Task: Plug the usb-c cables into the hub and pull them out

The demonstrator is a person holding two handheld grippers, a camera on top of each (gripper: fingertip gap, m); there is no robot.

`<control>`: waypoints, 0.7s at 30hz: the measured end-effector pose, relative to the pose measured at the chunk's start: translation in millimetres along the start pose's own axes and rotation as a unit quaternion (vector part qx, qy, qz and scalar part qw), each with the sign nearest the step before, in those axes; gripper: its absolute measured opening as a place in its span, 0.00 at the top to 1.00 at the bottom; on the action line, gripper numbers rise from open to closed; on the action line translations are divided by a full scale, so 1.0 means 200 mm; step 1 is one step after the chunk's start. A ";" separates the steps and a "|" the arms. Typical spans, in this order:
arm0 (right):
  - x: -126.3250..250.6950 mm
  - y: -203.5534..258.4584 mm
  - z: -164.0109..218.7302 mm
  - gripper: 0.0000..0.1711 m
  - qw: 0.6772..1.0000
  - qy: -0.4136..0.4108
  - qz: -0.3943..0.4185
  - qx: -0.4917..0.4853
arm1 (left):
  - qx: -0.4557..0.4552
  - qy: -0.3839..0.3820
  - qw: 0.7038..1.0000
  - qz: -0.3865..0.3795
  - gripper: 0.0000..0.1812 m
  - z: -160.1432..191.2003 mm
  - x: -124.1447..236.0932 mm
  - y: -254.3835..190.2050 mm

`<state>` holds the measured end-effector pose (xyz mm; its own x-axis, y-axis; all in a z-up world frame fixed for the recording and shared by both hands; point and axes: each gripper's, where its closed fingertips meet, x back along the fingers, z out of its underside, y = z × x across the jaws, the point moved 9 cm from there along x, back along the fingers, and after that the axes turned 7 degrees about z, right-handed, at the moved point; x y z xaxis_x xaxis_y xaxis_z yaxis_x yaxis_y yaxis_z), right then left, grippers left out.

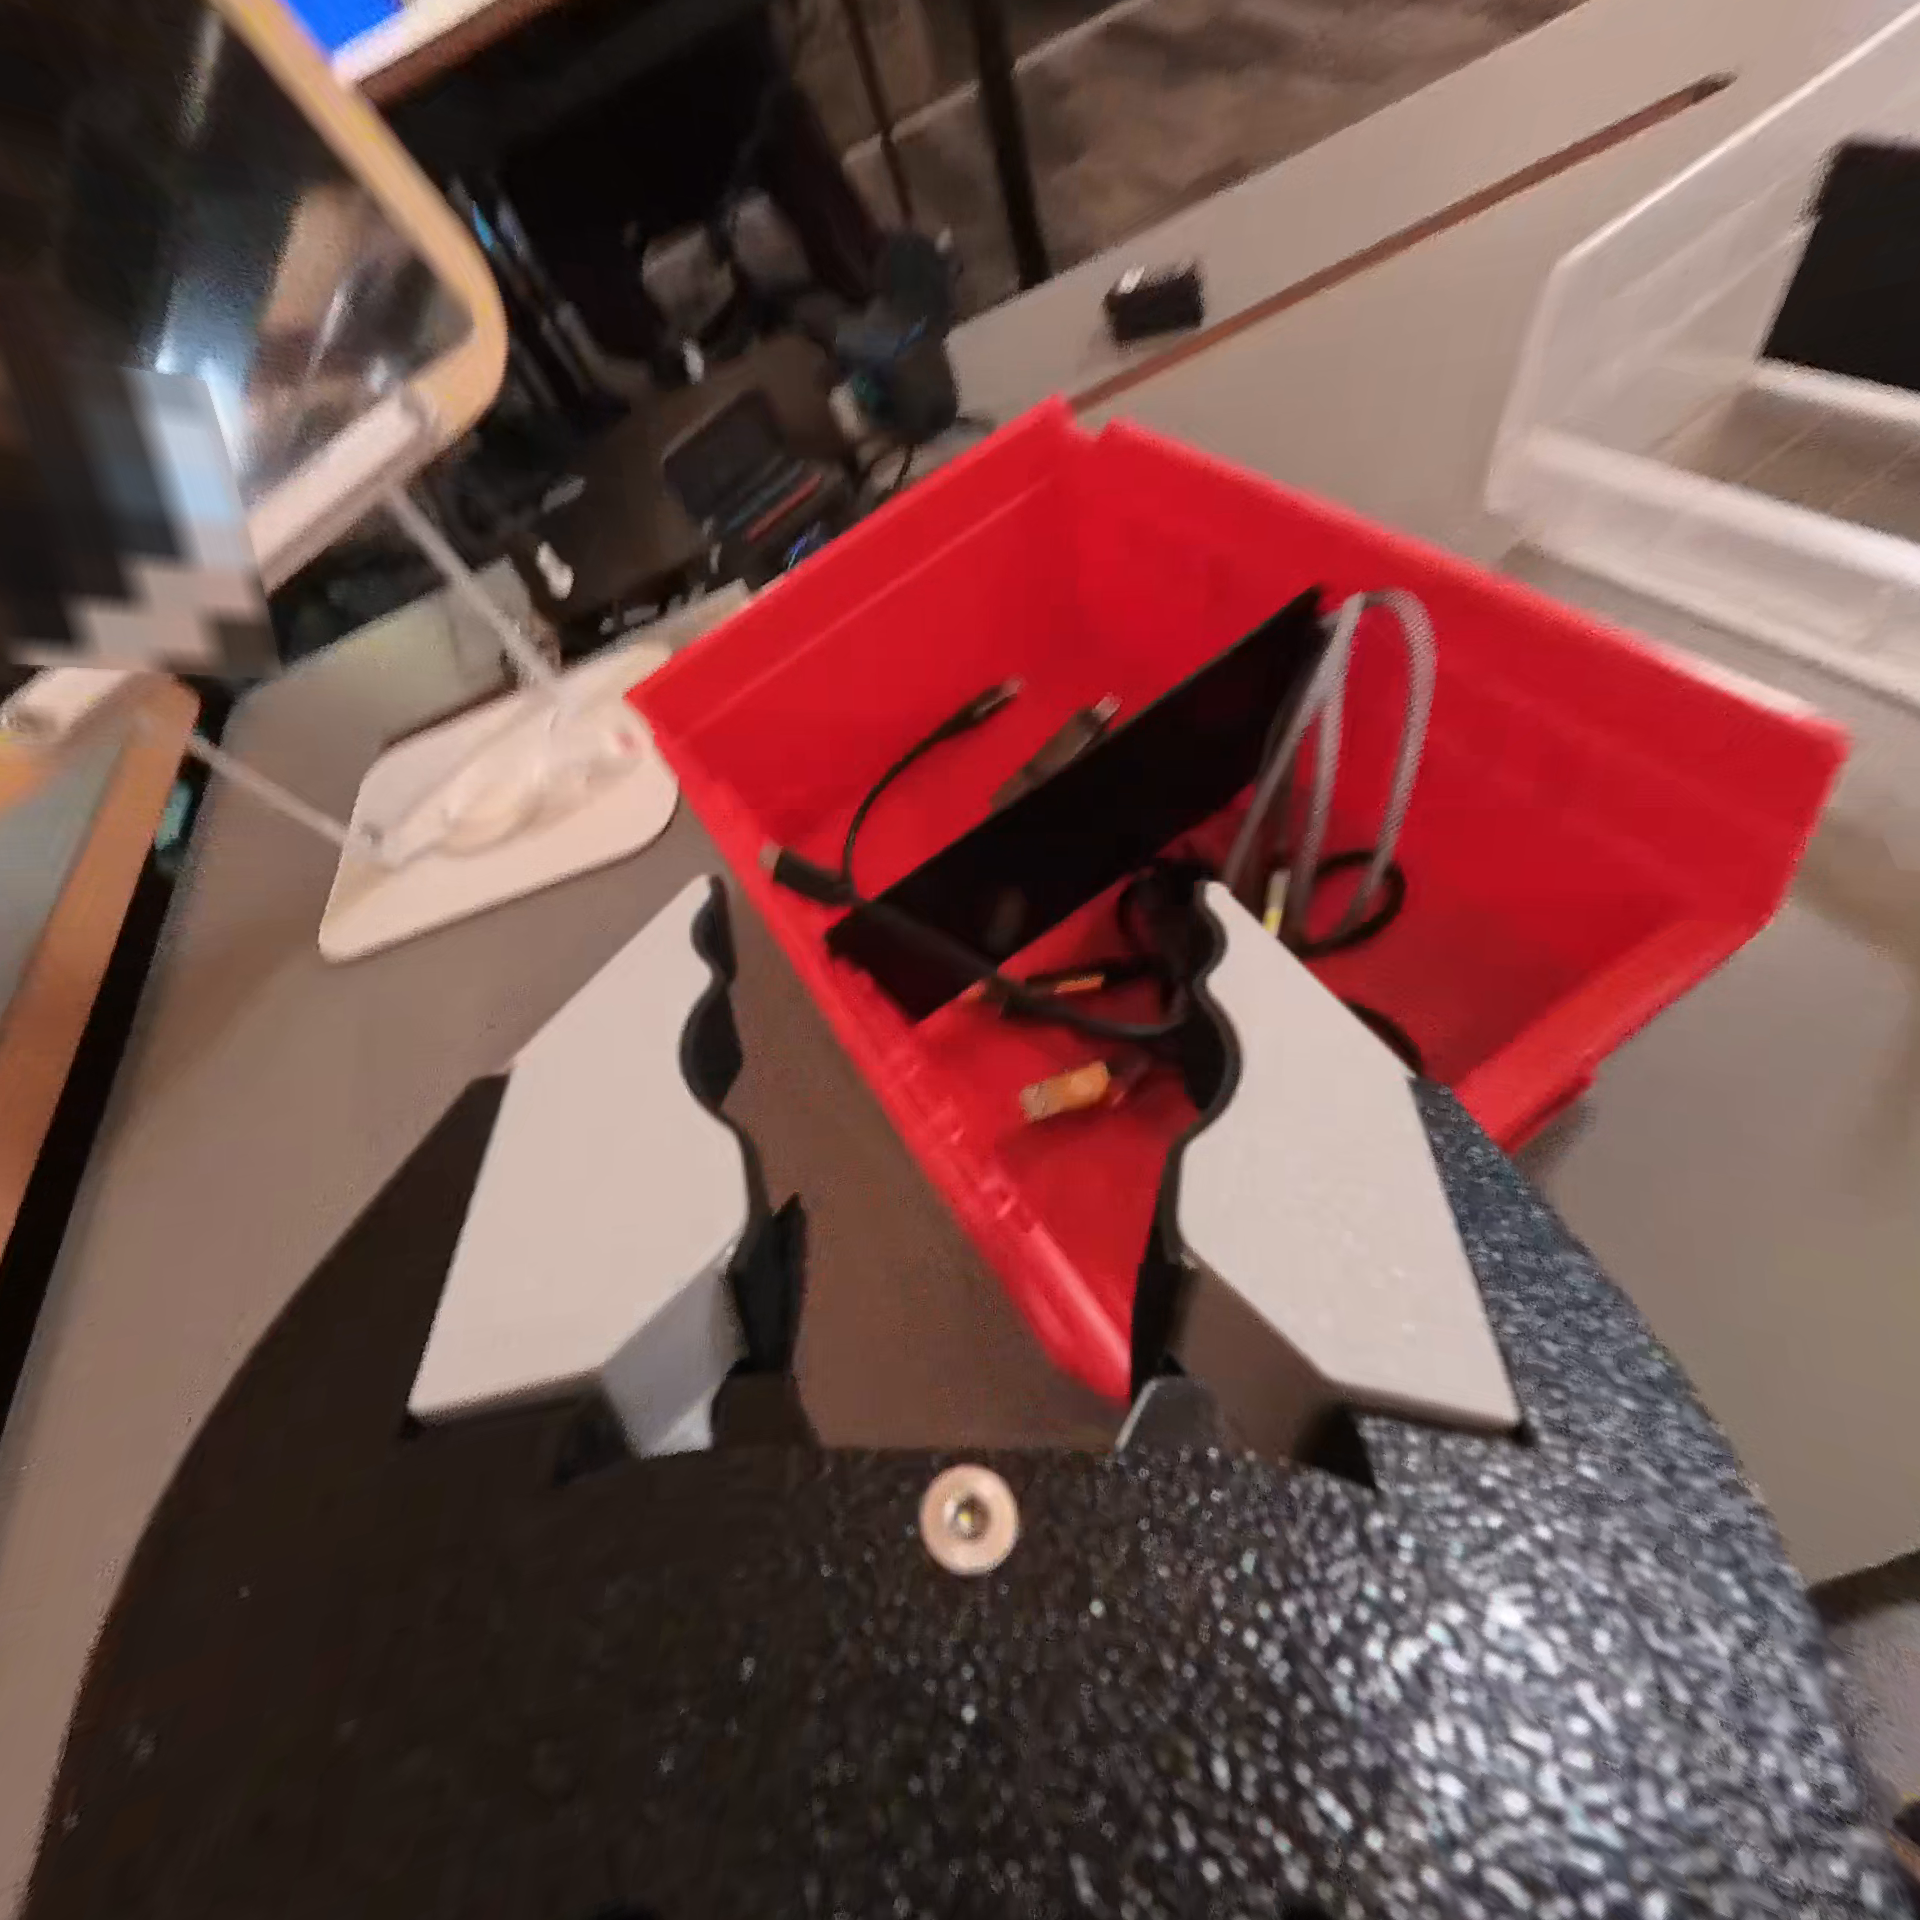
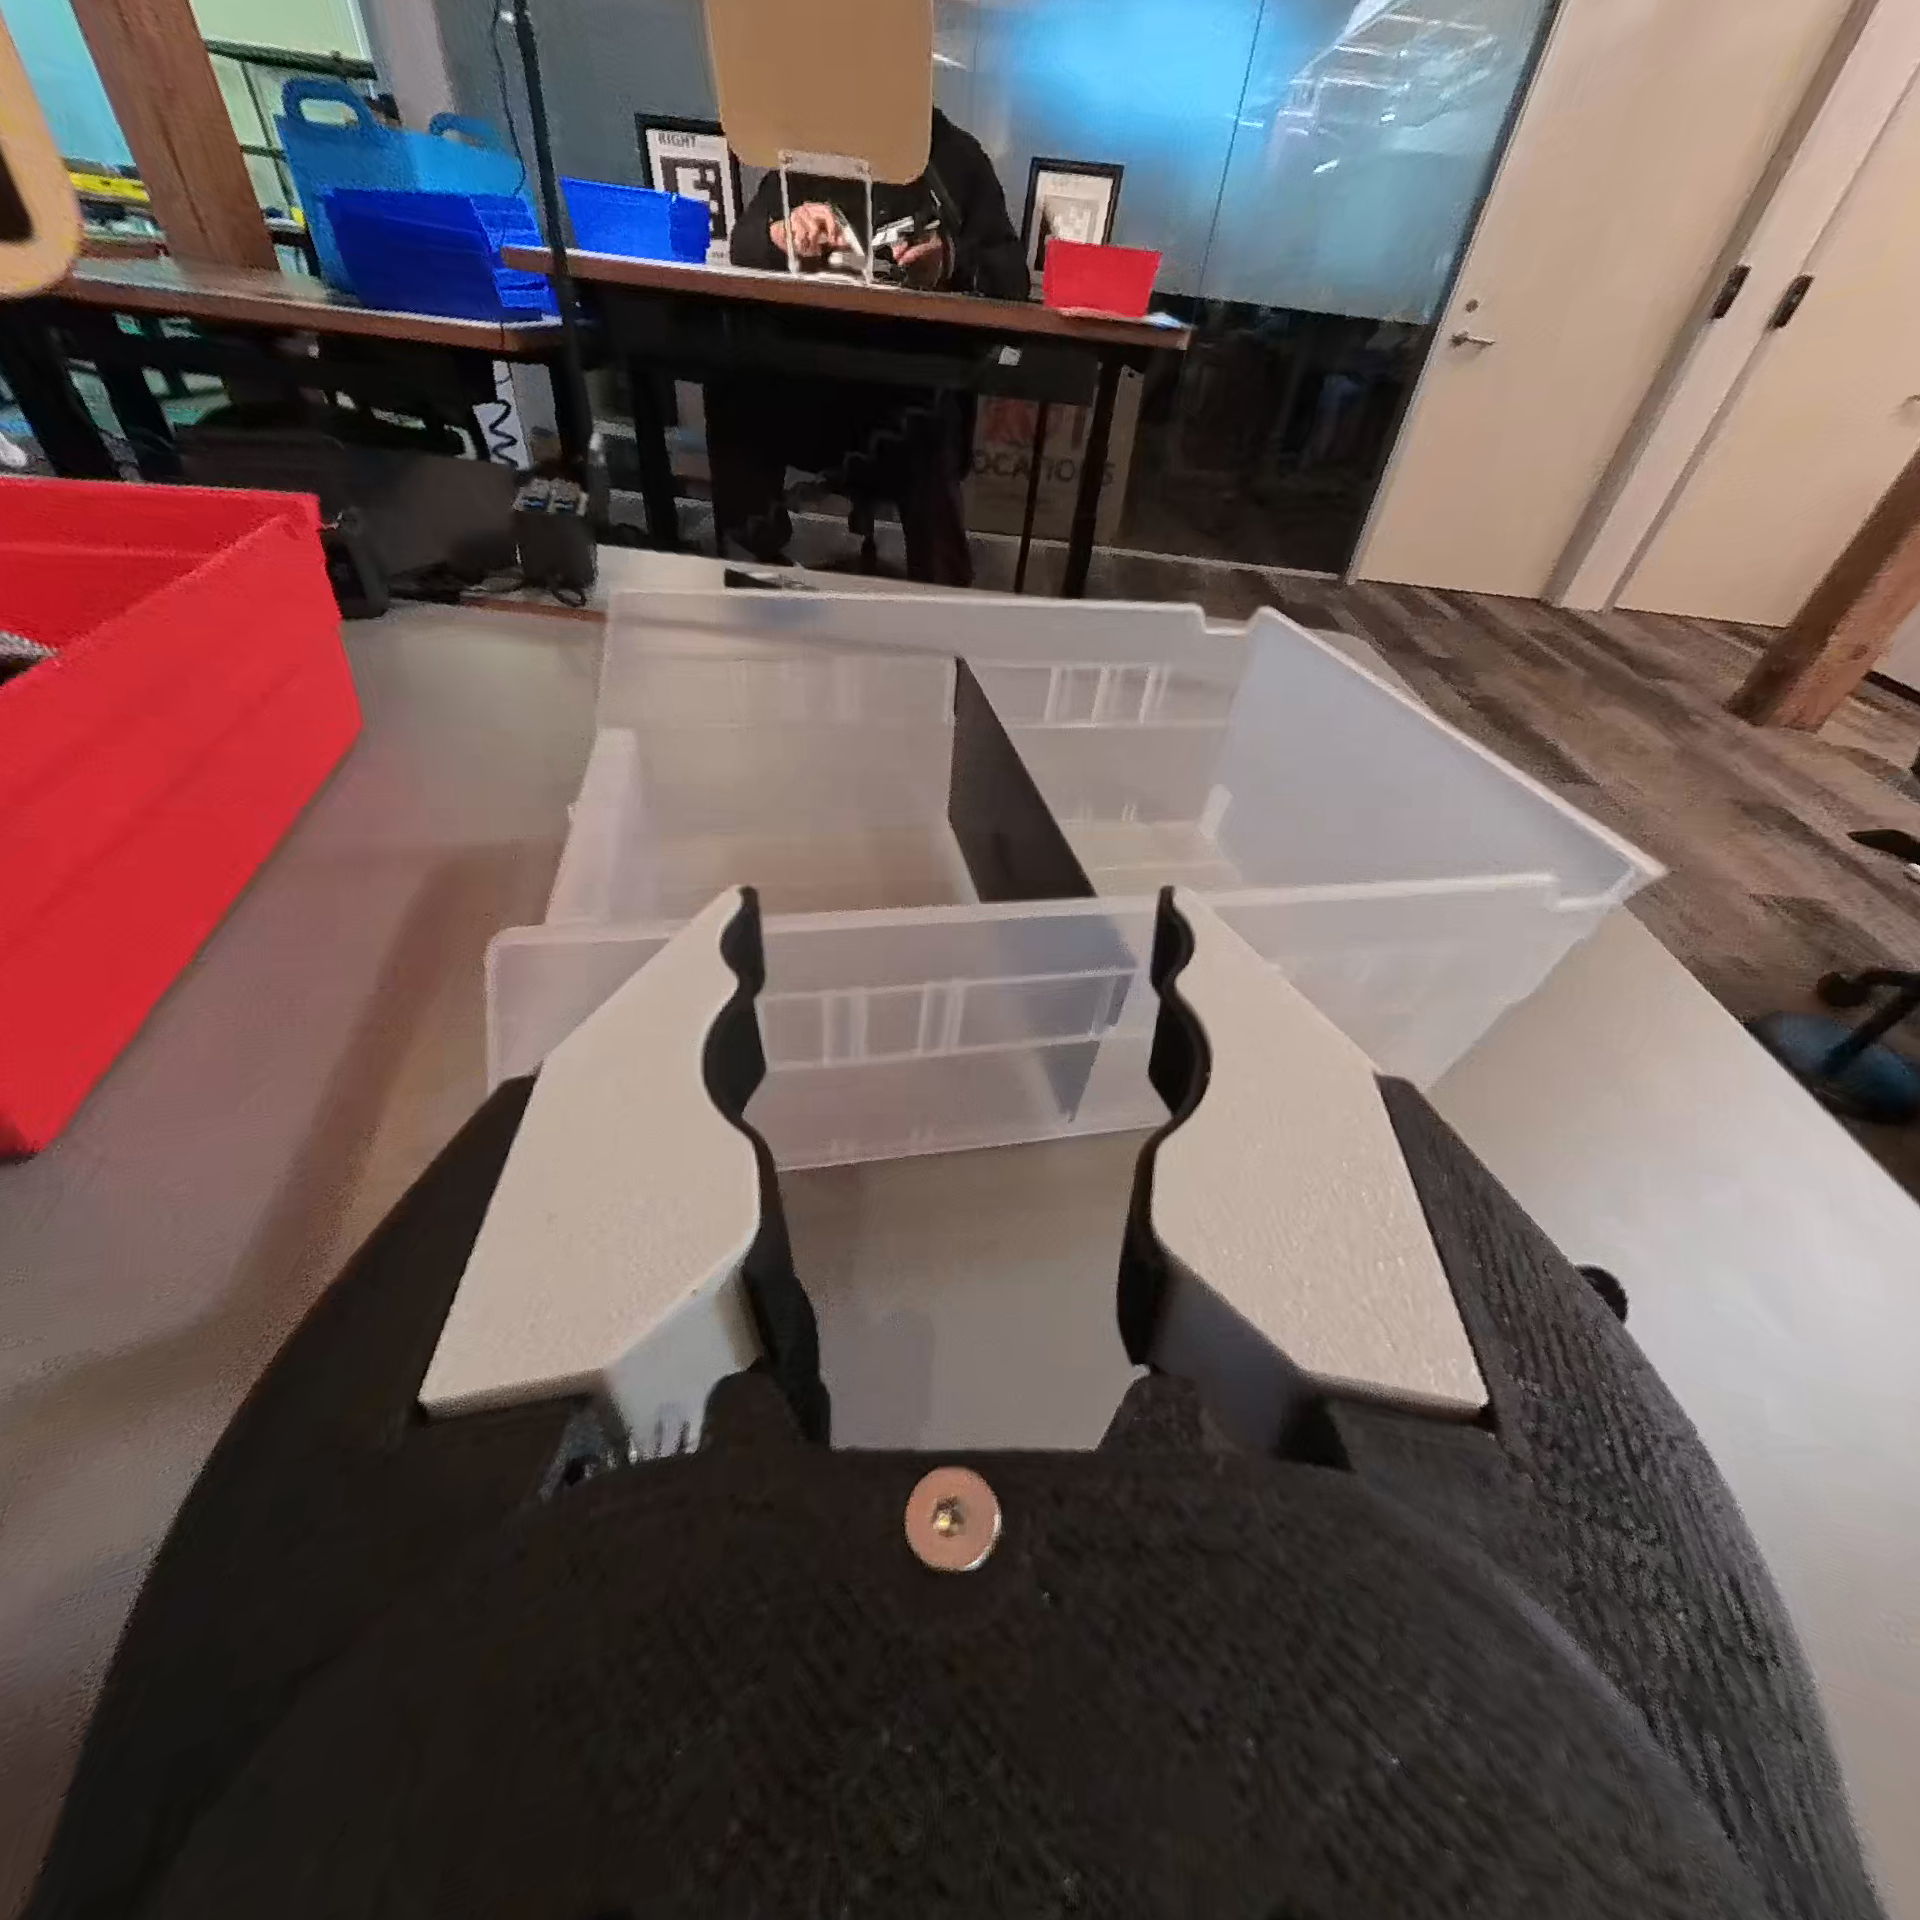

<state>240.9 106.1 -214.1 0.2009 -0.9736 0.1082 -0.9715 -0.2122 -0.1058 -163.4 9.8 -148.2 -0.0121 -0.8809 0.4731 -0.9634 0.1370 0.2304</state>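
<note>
In the left wrist view a red bin [image 1: 1558, 831] with a black divider [image 1: 1101, 790] stands on the grey table. Its left compartment holds a short black cable [image 1: 883, 790]. Its right compartment holds a grey braided cable [image 1: 1340, 748], tangled black cables [image 1: 1132, 997] and an orange-tipped plug [image 1: 1070, 1091]. I cannot pick out the hub for sure. My left gripper [image 1: 961, 914] is open and empty above the bin's near corner. My right gripper [image 2: 956, 904] is open and empty in front of a clear bin [image 2: 1351, 790].
The clear bin has a black divider [image 2: 1008, 800] and looks empty. The red bin's side [image 2: 156, 790] shows at the left of the right wrist view. A clear stand on a white base [image 1: 488, 831] stands left of the red bin. A person sits at a far table [image 2: 831, 301].
</note>
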 end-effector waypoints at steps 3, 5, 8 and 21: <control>-0.04 0.09 -0.03 0.47 1.000 0.026 0.012 0.004 | 0.030 0.036 0.999 0.005 0.48 0.10 0.00 0.10; -0.06 0.15 -0.04 0.43 0.999 0.035 0.017 0.013 | 0.036 0.052 0.998 0.011 0.48 0.15 -0.01 0.13; -0.09 0.21 -0.04 0.42 0.998 0.060 0.021 0.019 | 0.046 0.068 0.996 0.027 0.48 0.21 -0.04 0.17; -0.06 0.03 -0.08 0.65 0.988 0.122 0.080 0.043 | 0.081 0.096 0.990 0.071 0.61 0.31 -0.08 0.26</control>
<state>230.2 117.2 -200.8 -0.0016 -0.9485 0.3167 -0.9719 -0.0731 -0.2237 -230.4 2.9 -196.3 -0.1140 -0.7531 0.6480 -0.9861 0.1653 0.0186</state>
